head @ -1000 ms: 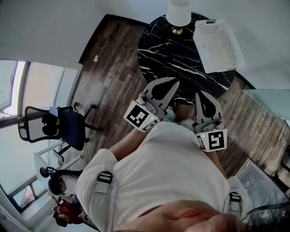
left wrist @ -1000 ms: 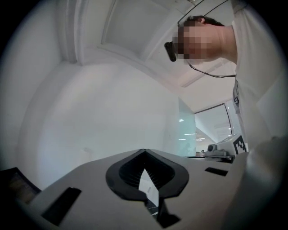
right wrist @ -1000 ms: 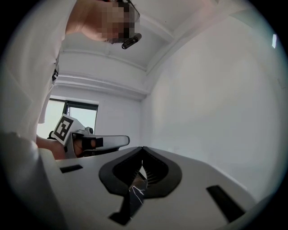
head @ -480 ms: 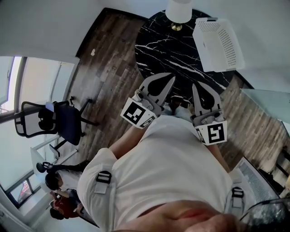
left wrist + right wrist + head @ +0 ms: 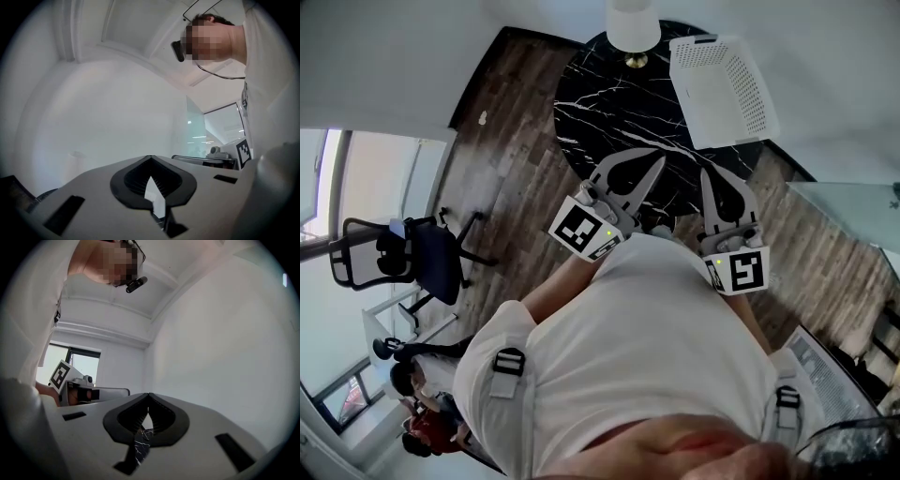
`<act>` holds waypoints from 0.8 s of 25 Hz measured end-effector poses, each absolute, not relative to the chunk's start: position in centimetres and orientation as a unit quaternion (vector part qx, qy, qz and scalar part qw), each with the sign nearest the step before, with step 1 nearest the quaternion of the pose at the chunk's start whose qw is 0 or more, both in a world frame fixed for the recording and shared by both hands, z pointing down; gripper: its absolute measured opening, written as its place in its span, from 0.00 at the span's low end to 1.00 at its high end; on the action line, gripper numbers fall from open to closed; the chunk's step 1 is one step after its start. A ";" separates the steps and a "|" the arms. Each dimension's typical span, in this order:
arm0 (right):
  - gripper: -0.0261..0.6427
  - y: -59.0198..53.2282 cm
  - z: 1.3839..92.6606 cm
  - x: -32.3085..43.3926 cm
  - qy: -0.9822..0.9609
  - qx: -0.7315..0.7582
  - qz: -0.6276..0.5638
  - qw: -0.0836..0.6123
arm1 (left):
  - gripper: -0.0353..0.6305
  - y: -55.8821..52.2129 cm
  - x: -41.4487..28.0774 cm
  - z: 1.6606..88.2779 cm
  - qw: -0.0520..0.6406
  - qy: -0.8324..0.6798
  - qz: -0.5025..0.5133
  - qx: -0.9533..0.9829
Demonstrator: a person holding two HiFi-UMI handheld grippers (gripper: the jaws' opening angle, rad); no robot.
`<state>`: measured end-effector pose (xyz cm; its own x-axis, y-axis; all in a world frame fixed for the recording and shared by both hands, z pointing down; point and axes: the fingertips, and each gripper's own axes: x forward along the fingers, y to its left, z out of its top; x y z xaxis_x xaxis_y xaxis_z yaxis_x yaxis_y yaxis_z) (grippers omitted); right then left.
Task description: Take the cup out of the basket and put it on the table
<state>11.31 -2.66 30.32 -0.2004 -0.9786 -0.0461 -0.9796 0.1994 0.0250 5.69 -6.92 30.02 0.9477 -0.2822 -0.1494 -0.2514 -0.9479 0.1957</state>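
The view from my head has slid over the last second. The round black marble worktop (image 5: 605, 94) and the white perforated basket (image 5: 722, 89) on its far right part now sit a little further left than they did, and the white lamp (image 5: 633, 23) at the far edge has drifted the same way. My two grippers have barely moved against my chest. I take this to mean that I am turning or stepping to face the worktop, not reaching. The task has not really begun, and the basket is untouched.

I cannot see the cup in any view. The basket shows me only its holed wall and rim, so I judge the cup is inside it, hidden from here.

My left gripper (image 5: 657, 160) is held close in front of my torso, its marker cube against my shirt and its jaws pointing up and away towards the near edge of the worktop. Its jaws are closed tip to tip with nothing between them. My right gripper (image 5: 710, 176) is just beside it, held the same way and also closed and empty. Both are well apart from the basket. I would have to open one before going in for the cup.
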 end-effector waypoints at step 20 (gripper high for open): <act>0.05 -2.9 32.6 15.7 0.765 -0.643 0.003 0.000 | 0.06 -5.8 12.0 33.3 0.101 -0.096 -0.031 0.990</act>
